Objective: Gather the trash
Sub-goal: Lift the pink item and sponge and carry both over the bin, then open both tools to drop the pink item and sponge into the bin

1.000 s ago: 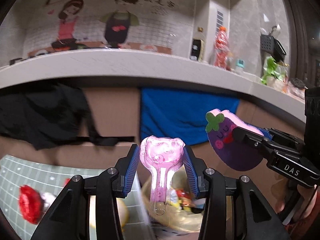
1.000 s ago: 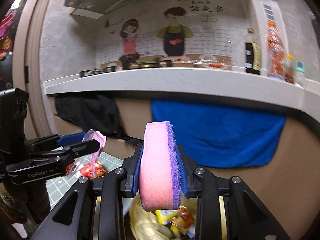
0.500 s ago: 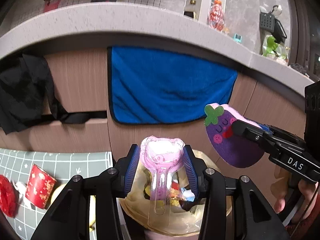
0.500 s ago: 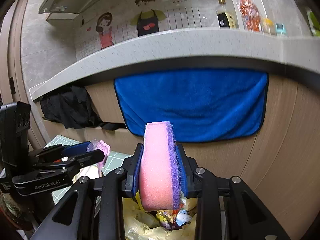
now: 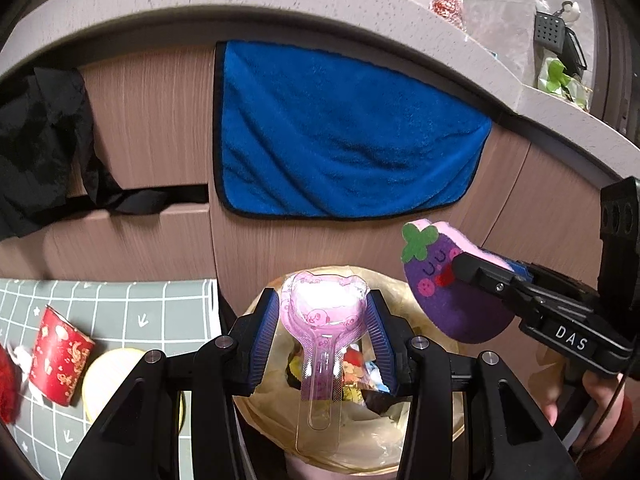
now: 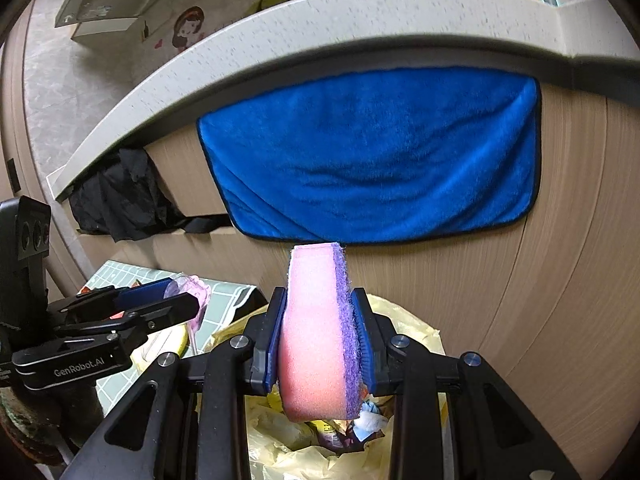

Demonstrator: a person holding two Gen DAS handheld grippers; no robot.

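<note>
Left gripper [image 5: 324,334] pinches pink wrapper [image 5: 322,320]; right gripper [image 6: 322,344] pinches sponge [image 6: 320,336]. Lined bin [image 5: 400,448] lower centre; red cup [image 5: 58,360] lower left.

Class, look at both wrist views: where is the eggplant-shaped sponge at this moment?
The eggplant sponge is clamped in the right gripper, above the yellow-lined trash bin. In the left wrist view it sits right of the pink wrapper.

Black gripper frames [image 5: 324,344] are fitted with silver screws and blue ribbed pads [image 6: 276,340]; "DAS" and "GenRobot.AI" are printed.
</note>
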